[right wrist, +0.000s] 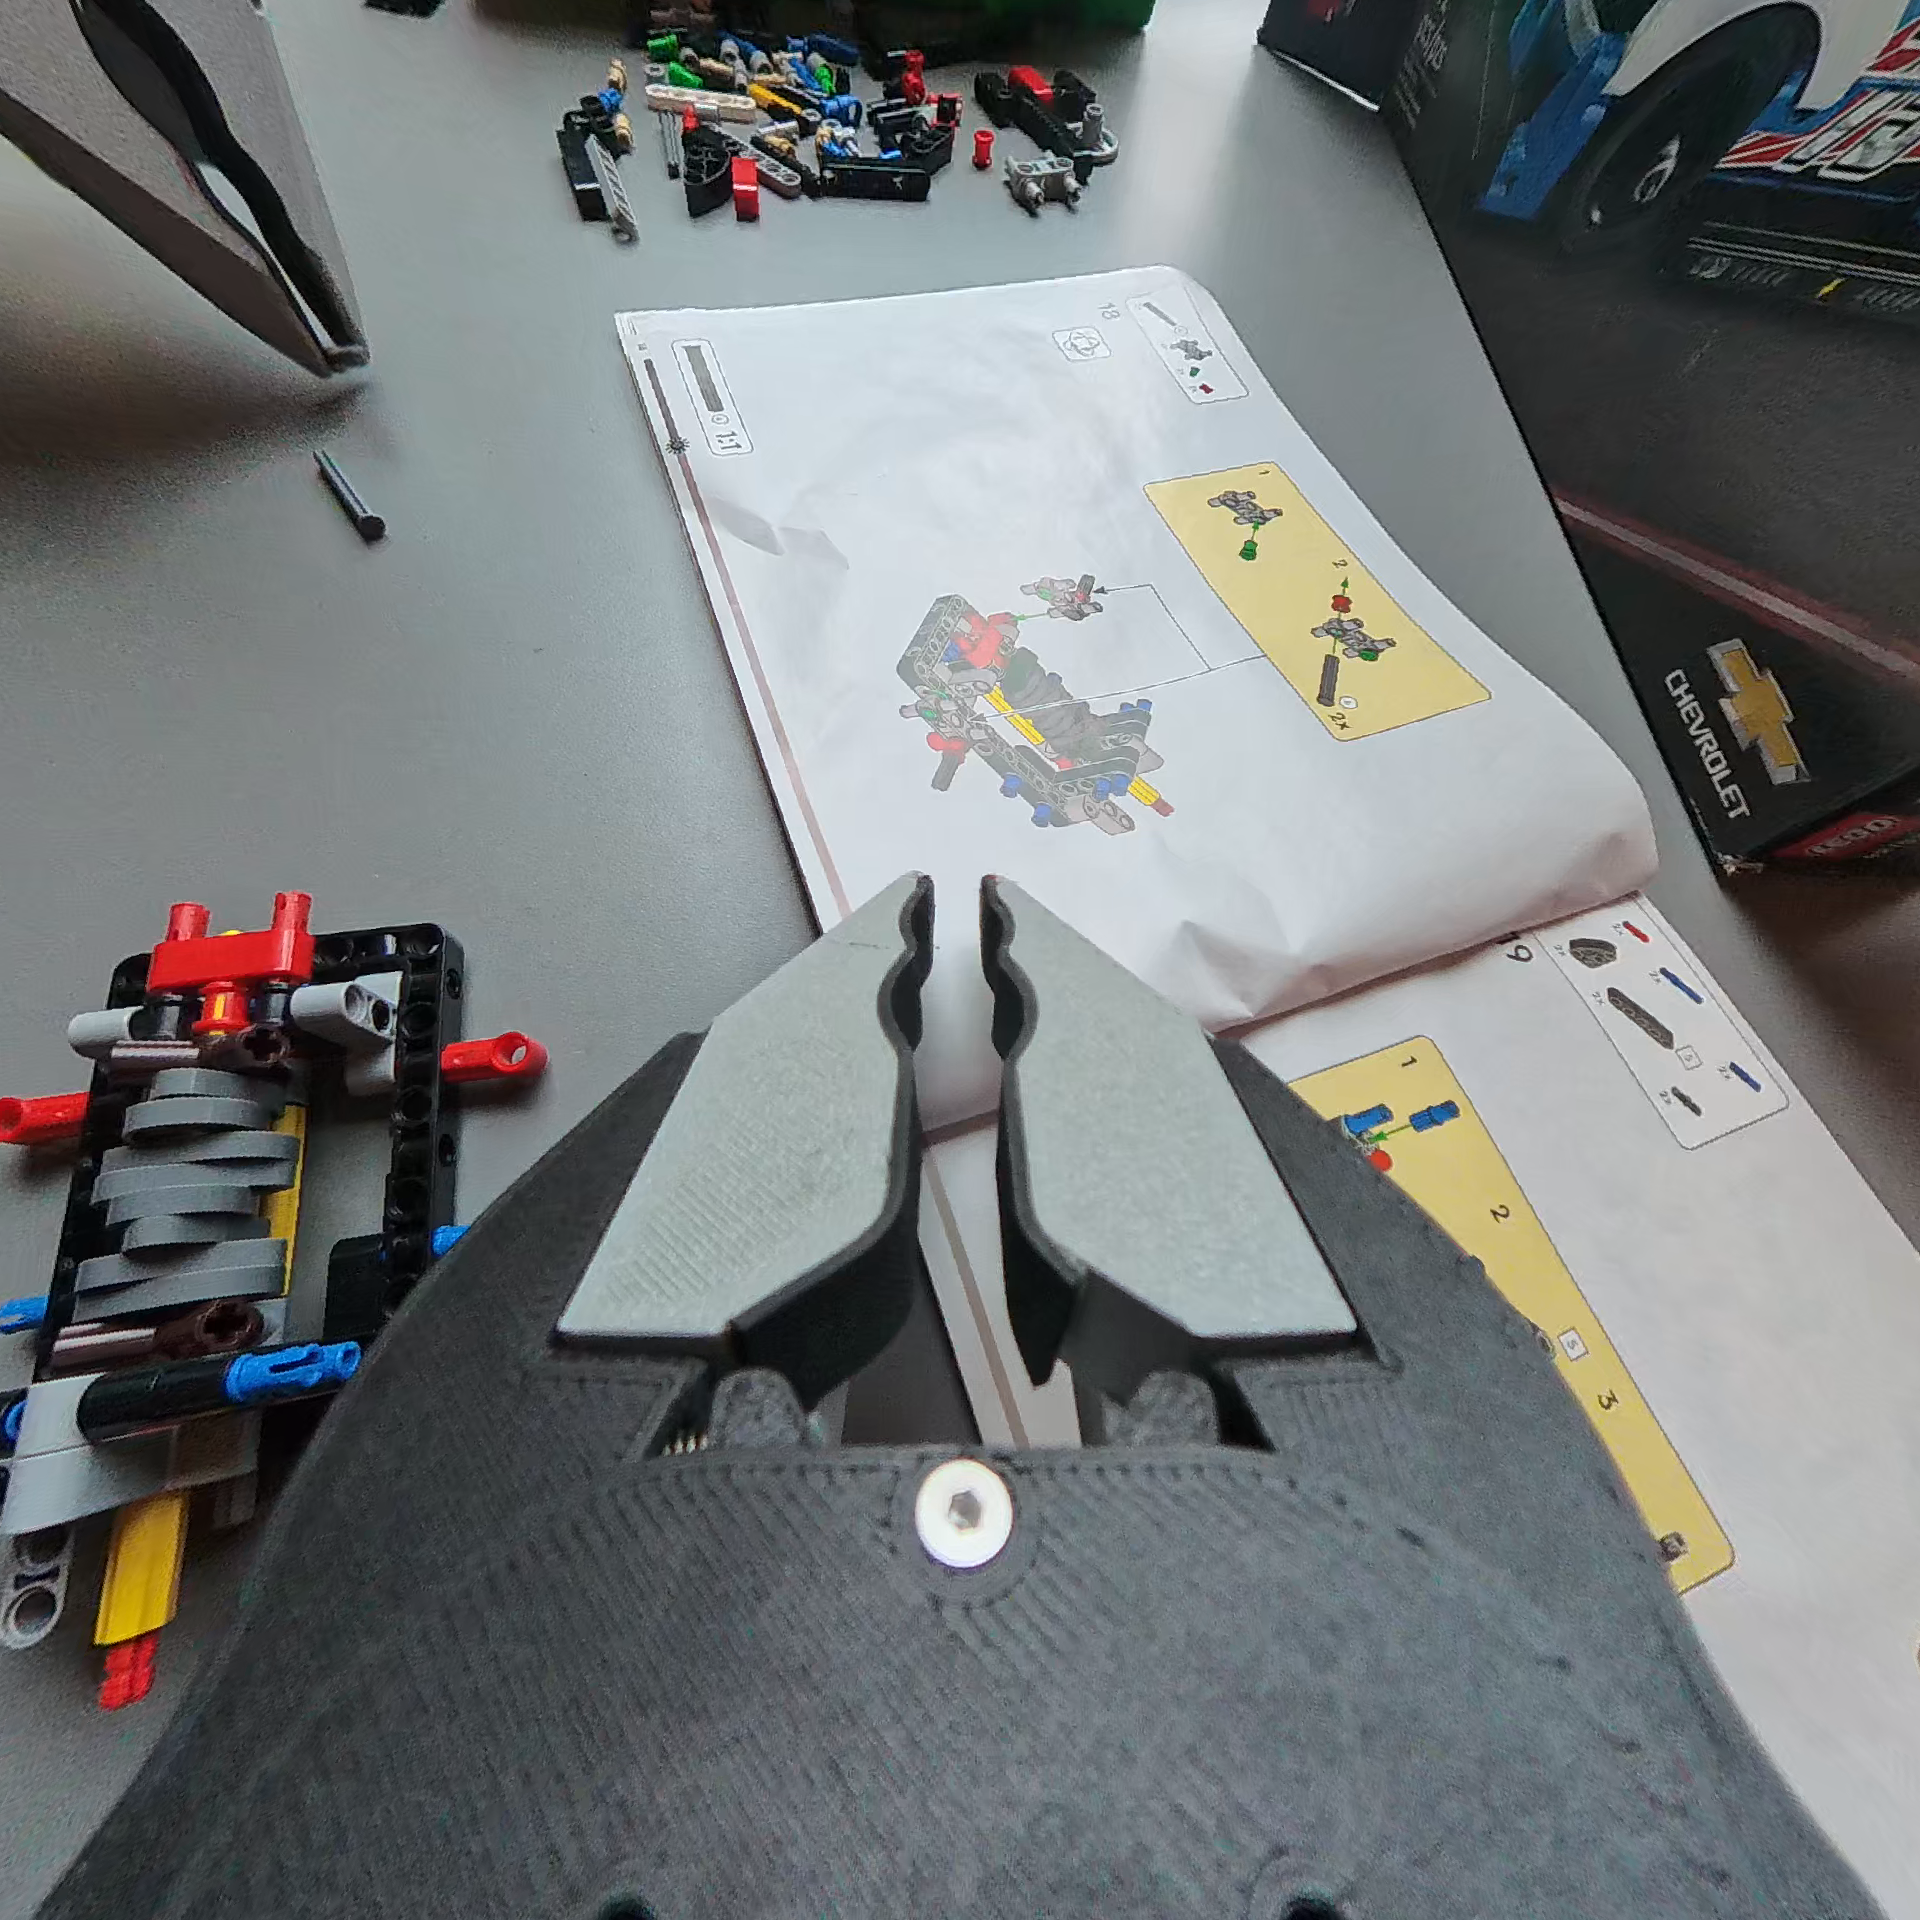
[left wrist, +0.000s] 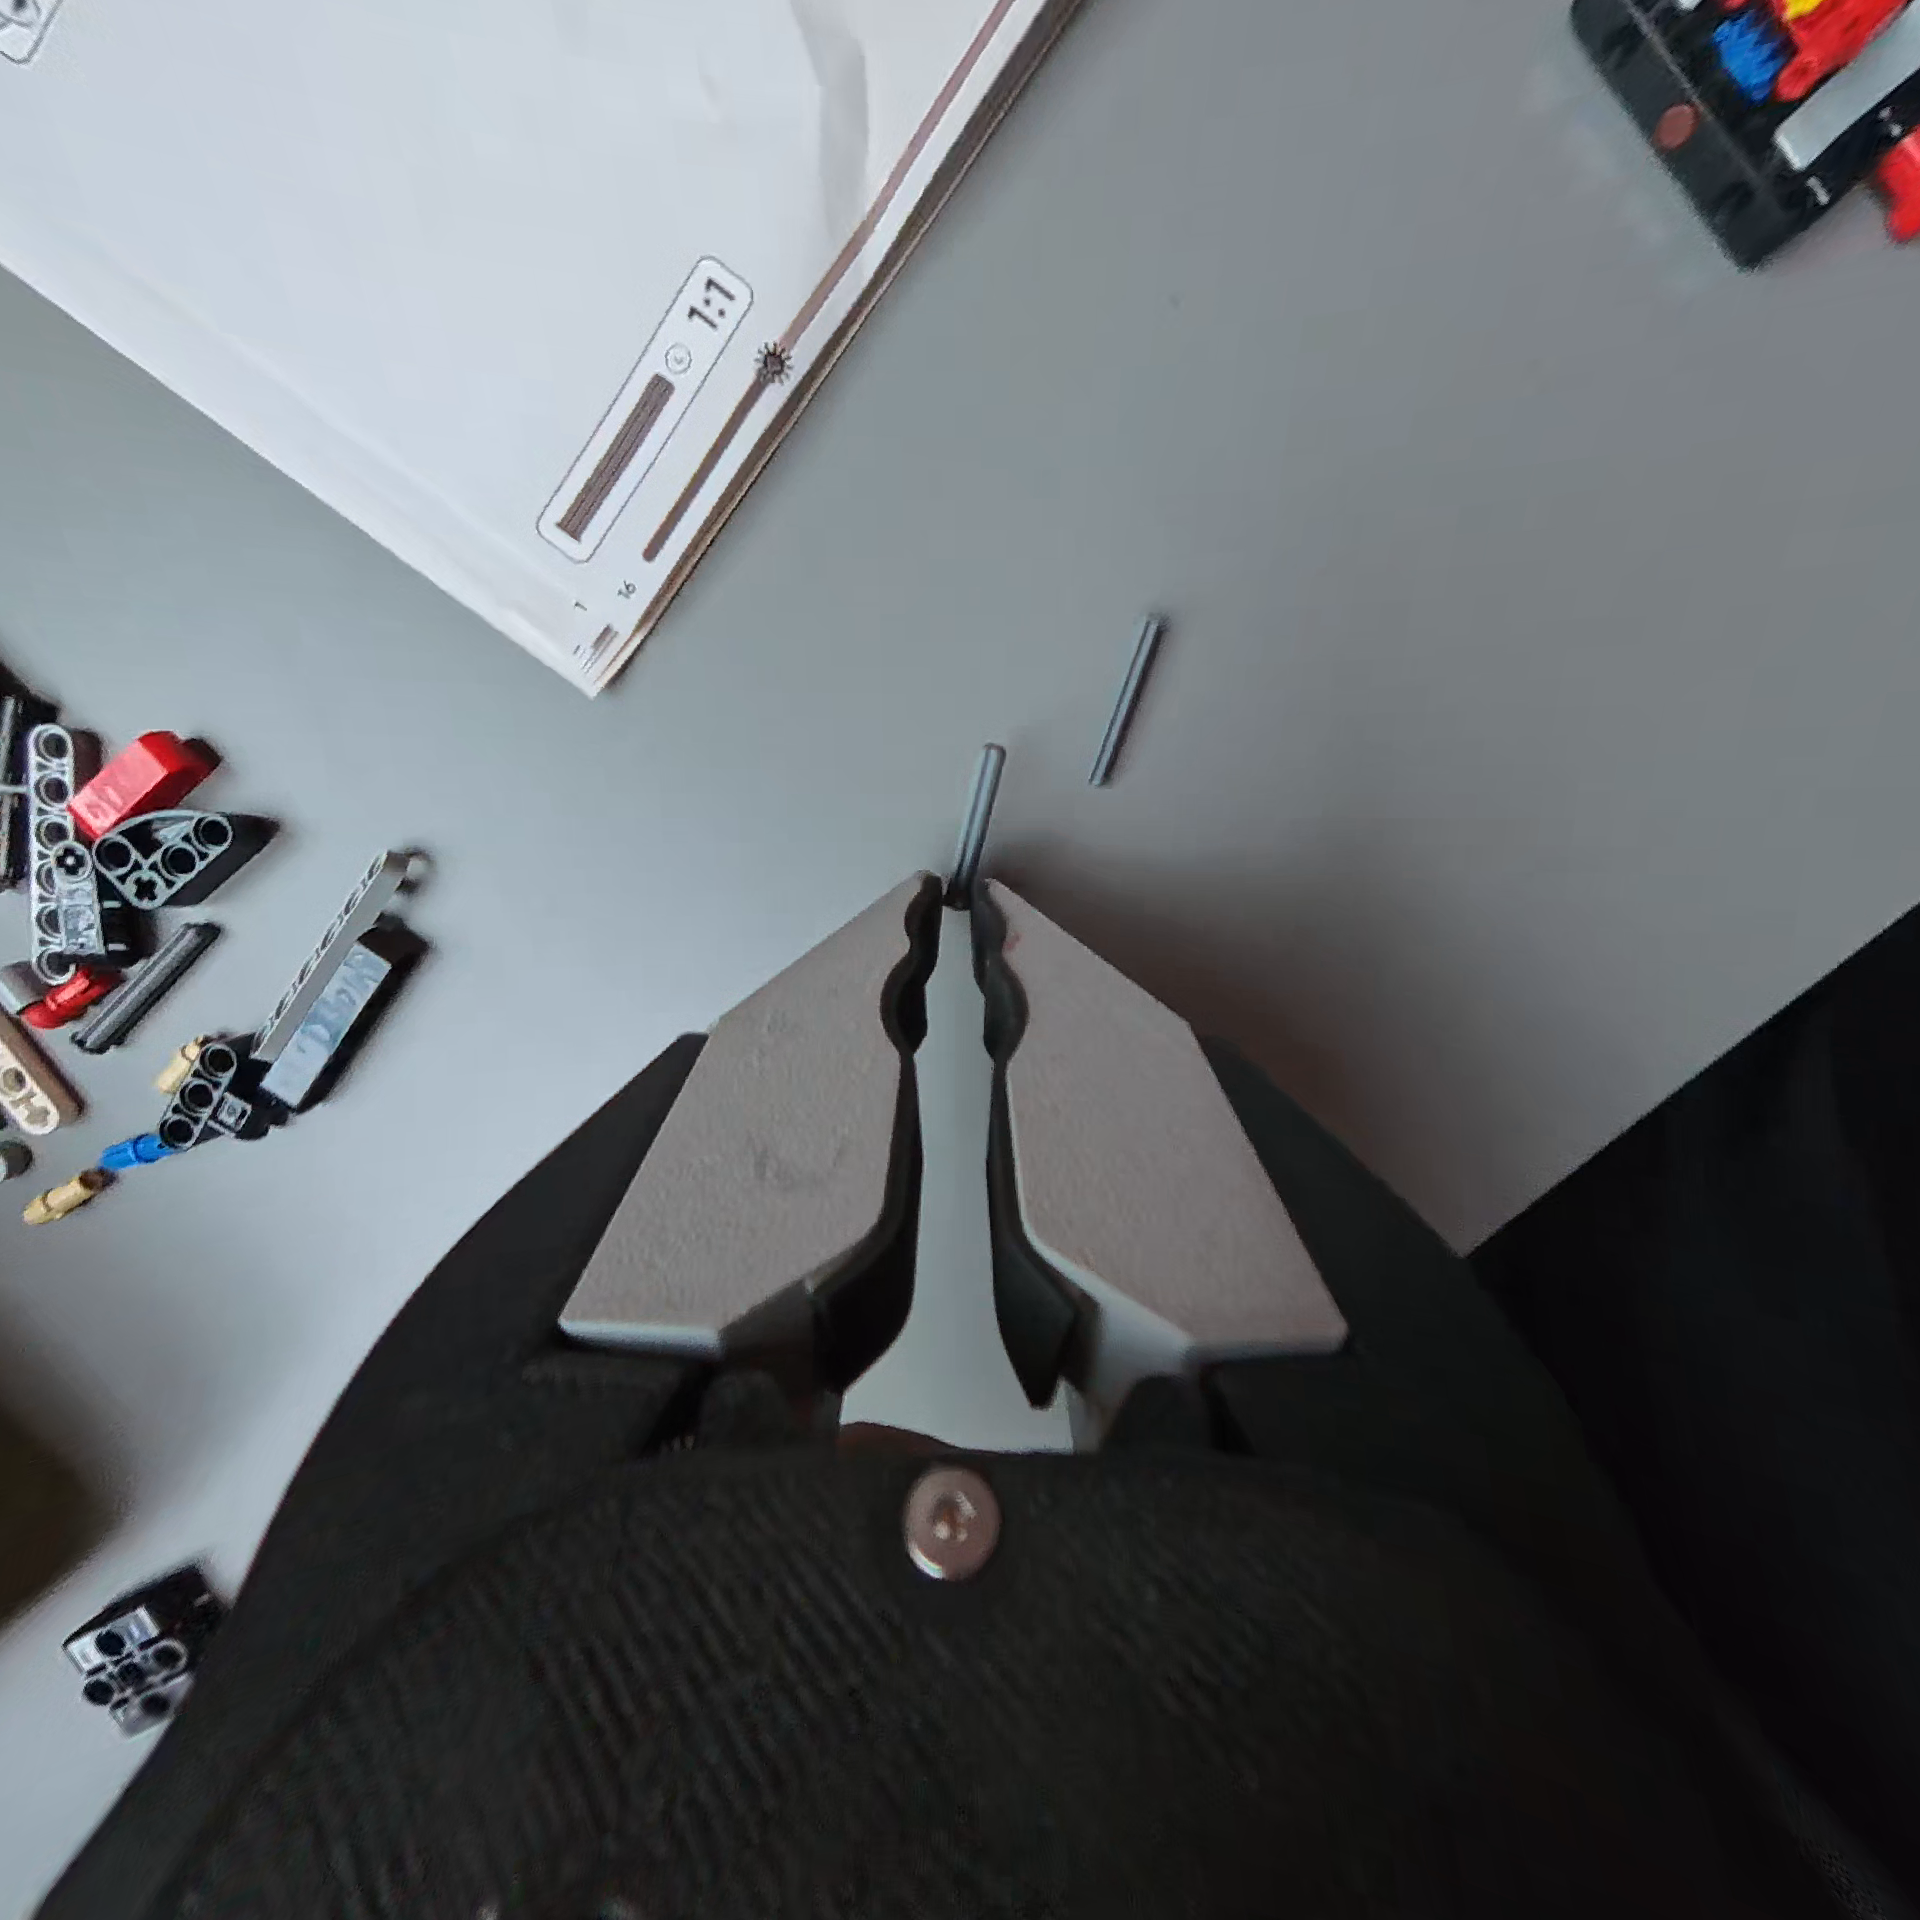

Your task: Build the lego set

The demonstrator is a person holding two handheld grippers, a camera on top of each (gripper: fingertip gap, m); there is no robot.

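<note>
My left gripper (left wrist: 961, 891) is shut on one end of a thin dark grey axle (left wrist: 982, 805) that sticks out forward from its tips, low over the grey table. A second dark axle (left wrist: 1127, 698) lies loose just ahead and to the right; it also shows in the right wrist view (right wrist: 350, 497). The left gripper (right wrist: 335, 358) appears at the upper left of the right wrist view, where the held axle is hidden. My right gripper (right wrist: 956, 894) is slightly open and empty above the open instruction booklet (right wrist: 1039, 499). The partly built black-framed assembly (right wrist: 239, 1174) lies to its left.
A pile of loose parts (right wrist: 831, 114) lies at the far side of the table, and more parts (left wrist: 156, 935) sit left of my left gripper. The set's box (right wrist: 1714, 364) stands at the right. The booklet (left wrist: 416, 260) and assembly (left wrist: 1766, 125) also show in the left wrist view. Across from one pair of fingers to the other is roughly 25 cm.
</note>
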